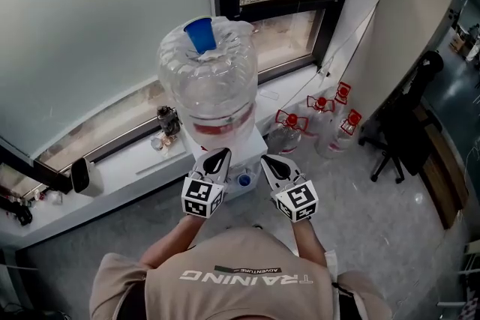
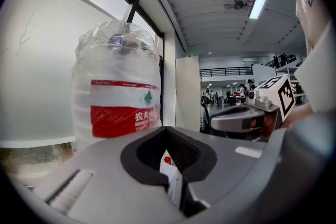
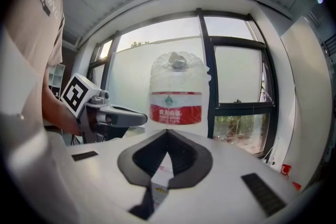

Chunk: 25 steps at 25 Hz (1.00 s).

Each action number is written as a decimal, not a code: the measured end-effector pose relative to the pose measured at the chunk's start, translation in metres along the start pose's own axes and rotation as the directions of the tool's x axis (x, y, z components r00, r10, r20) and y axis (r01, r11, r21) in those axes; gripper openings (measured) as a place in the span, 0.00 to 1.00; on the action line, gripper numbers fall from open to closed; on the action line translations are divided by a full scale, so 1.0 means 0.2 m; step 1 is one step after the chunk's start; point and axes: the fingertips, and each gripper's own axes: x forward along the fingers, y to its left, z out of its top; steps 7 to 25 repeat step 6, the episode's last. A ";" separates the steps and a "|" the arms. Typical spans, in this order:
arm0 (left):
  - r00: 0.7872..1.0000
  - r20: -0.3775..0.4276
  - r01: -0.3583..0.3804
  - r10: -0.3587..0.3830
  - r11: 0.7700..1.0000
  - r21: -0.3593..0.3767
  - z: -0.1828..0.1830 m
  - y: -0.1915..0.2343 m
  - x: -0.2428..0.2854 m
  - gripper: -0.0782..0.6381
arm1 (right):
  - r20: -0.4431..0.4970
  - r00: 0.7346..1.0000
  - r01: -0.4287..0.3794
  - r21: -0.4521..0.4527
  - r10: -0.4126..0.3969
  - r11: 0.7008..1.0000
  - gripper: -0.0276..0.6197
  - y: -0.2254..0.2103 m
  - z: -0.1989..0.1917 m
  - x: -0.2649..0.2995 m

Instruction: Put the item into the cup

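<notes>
Facing the water bottle (image 1: 214, 86), the left gripper (image 1: 220, 154) and right gripper (image 1: 267, 160) are both closed and empty. A blue cup (image 1: 200, 34) sits atop it. No item shows, so progress is unclear.

Grey floor (image 1: 390, 236): red-capped water jugs (image 1: 321, 122), office chair (image 1: 401, 140).

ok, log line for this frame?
left gripper: shut, empty | right gripper: shut, empty | both facing water jug | blue cup: atop jug | item: none held
</notes>
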 end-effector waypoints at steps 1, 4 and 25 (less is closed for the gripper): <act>1.000 0.001 0.001 -0.001 1.000 0.005 0.01 0.00 0.00 0.12 | -0.001 1.000 0.000 0.000 0.000 1.000 0.06 0.00 0.00 0.00; 1.000 0.004 0.001 -0.001 1.000 0.010 0.02 0.01 0.01 0.12 | 0.003 1.000 0.000 -0.004 0.000 1.000 0.06 -0.02 0.00 0.01; 1.000 0.007 0.000 0.000 1.000 0.007 0.02 0.01 0.02 0.12 | 0.005 1.000 -0.001 -0.006 0.001 1.000 0.06 -0.04 0.01 0.02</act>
